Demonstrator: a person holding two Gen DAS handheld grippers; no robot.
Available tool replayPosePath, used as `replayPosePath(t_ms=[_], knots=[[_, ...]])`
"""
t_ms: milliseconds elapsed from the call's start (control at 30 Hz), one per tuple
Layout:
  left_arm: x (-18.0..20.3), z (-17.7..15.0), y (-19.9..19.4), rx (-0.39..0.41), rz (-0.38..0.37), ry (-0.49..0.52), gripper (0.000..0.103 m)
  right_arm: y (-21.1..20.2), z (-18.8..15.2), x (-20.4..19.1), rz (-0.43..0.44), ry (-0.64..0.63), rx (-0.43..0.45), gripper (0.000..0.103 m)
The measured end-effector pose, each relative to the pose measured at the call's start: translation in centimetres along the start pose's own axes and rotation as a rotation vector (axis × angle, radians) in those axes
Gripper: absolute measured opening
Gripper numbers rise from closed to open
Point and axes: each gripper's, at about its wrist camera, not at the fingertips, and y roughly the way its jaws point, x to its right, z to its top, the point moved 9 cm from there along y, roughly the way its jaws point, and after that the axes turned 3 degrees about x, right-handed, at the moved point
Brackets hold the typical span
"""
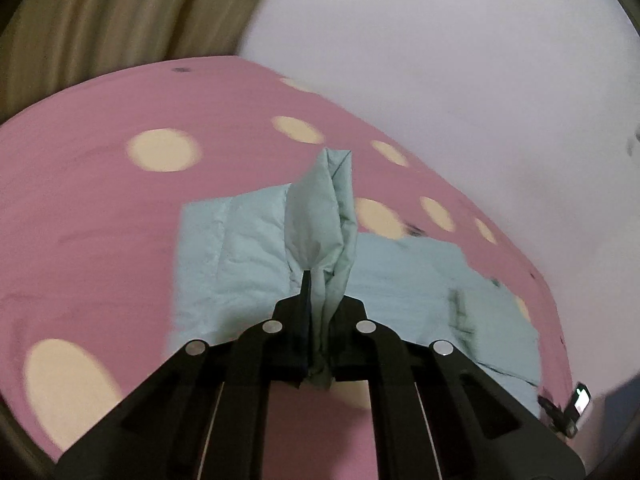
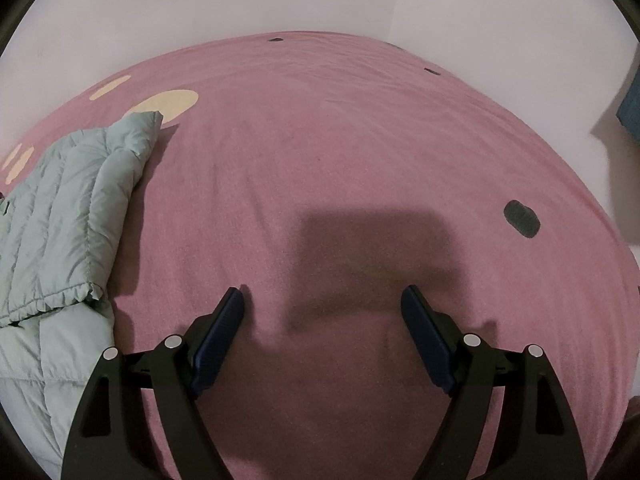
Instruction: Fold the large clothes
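We see the pale green quilted jacket (image 1: pixel 248 248) on the pink bedsheet (image 1: pixel 100 220), its fold pinched by our left gripper (image 1: pixel 320 300); our right gripper (image 2: pixel 322 312) is spread, lower centre.

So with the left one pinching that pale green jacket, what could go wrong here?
The left hand-held gripper clamps only a thin bunched strip of the pale green jacket, so the fabric might slip free. The right hand-held gripper hangs open over bare pink bedspread, so nothing pins the jacket and the folded layers could drag.
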Motion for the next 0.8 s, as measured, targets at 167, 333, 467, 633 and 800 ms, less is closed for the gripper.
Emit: replayPosePath(t_ms=[167,333,467,633,800], knots=[[11.4,-1.8,3.8,-0.072,-0.110,0.104,0.006,0.0,-0.1,0.1,0.010,0.010,-0.001,0.080],[21.1,-5.2,8.5,-0.161,-0.178,0.187,0.006,0.1,-0.1,0.1,0.017,0.016,-0.001,0.080],[26.4,-8.8,11.1,-0.231,-0.219,0.223,0.006,0.2,-0.1,0.1,0.021,0.020,-0.001,0.080],[32.3,-13.3,14.3,-0.316,-0.251,0.263,0.006,0.2,-0.1,0.1,0.021,0.020,-0.001,0.080],[36.6,-17.2,16.3,-0.380,-0.291,0.301,0.006,0.2,-0.1,0.1,0.021,0.021,-0.001,0.080]])
